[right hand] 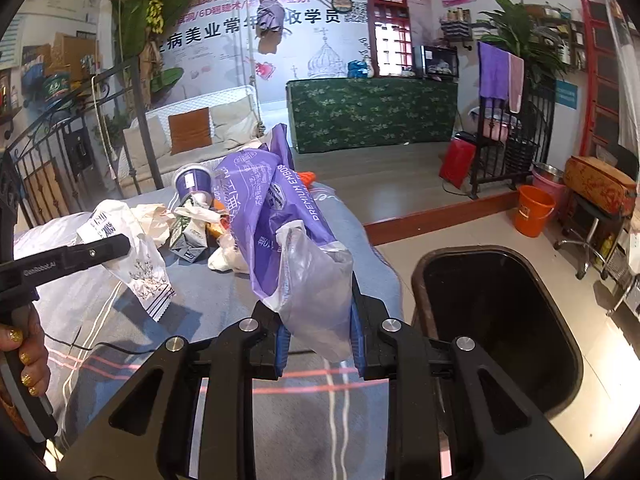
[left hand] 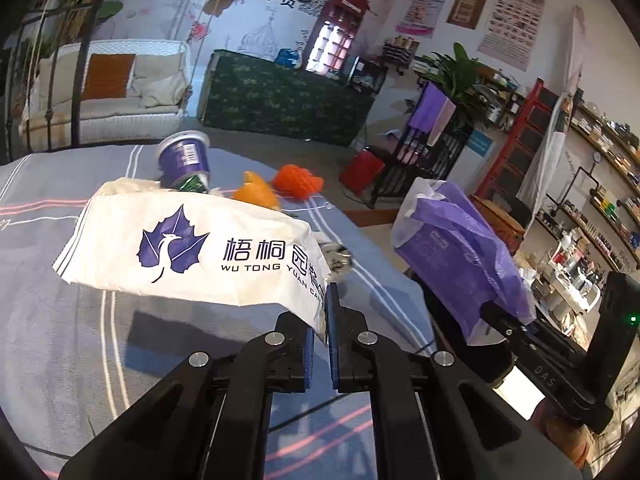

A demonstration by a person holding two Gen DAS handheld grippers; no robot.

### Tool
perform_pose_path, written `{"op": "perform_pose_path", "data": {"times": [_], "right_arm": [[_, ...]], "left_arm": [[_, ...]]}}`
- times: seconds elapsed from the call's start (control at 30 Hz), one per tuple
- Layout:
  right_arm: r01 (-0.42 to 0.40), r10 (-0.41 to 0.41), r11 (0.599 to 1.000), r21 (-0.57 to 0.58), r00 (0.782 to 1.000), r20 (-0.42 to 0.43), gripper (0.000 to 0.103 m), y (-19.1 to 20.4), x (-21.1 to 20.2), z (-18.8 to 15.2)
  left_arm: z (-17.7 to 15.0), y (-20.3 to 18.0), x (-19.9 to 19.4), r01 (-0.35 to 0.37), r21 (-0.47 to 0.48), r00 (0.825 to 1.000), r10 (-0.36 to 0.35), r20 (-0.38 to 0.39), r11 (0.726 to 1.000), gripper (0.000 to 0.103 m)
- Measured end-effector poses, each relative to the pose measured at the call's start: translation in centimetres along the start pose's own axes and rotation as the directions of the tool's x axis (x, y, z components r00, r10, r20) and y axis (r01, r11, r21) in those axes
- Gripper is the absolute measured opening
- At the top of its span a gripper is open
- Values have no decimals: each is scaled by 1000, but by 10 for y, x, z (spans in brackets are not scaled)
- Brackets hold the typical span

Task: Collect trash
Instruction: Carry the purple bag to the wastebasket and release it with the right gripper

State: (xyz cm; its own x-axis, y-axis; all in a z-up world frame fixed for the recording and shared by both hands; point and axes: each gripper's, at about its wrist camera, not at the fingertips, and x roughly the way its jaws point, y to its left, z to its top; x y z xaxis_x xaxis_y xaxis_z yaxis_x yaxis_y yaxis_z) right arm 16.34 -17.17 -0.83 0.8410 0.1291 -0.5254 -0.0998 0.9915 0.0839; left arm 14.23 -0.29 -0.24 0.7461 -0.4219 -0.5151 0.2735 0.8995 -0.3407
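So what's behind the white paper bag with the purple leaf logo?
Behind the white paper bag stand a purple cup, orange peel and orange foam netting on the bedcover. The bag hides the cup's base and whatever lies directly behind it.

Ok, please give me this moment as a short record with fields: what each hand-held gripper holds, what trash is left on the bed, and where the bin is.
left hand-held gripper: shut on white paper bag, lifted off the bed
right hand-held gripper: shut on purple plastic wrapper
left on bed: purple cup, orange peel, orange foam net, small carton
black bin: on the floor beside the bed; contents cannot be seen
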Motion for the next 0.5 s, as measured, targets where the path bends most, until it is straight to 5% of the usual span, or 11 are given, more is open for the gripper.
{"op": "perform_pose_path", "data": {"times": [0.5], "right_arm": [[119, -120, 989, 90, 993, -3, 25, -54, -18, -16]], "left_arm": [[3, -58, 16, 119, 111, 993, -118, -14, 987, 7]]}}
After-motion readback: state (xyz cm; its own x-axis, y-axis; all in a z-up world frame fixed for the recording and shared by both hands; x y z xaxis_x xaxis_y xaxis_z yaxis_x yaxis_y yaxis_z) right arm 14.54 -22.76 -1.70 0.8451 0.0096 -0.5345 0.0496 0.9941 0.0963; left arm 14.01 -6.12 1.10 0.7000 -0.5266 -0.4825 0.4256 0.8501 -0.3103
